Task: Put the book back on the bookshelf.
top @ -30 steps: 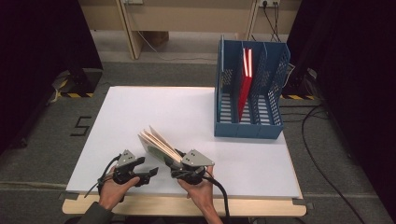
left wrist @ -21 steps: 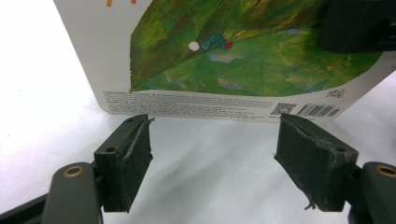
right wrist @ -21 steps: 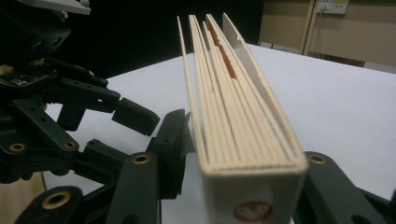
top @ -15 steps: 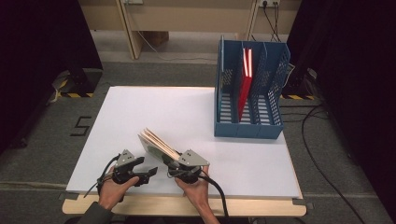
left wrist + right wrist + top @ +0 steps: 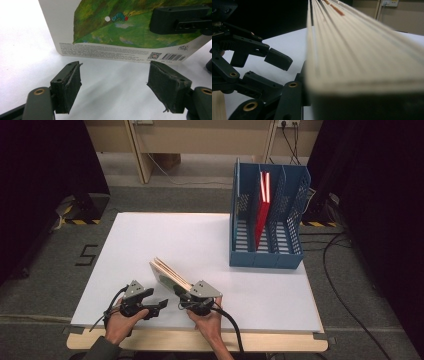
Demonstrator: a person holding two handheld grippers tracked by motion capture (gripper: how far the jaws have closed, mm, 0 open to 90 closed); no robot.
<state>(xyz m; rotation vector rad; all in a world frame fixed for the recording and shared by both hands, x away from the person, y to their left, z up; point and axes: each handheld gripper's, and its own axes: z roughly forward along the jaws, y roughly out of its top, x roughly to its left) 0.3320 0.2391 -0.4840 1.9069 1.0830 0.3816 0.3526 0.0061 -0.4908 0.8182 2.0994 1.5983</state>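
I see 1 book tilted up off the tabletop, my right tongs closing on its corner. My left tongs gape empty beside it. 1 blue rack holds 1 red book.

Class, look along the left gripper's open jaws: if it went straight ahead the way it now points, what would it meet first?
Most likely the book, its back cover tilted up just beyond the left gripper, which is open; the right gripper holds that book.

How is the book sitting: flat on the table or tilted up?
Tilted up: the book rises off the table, its near end in the right hand-held gripper.
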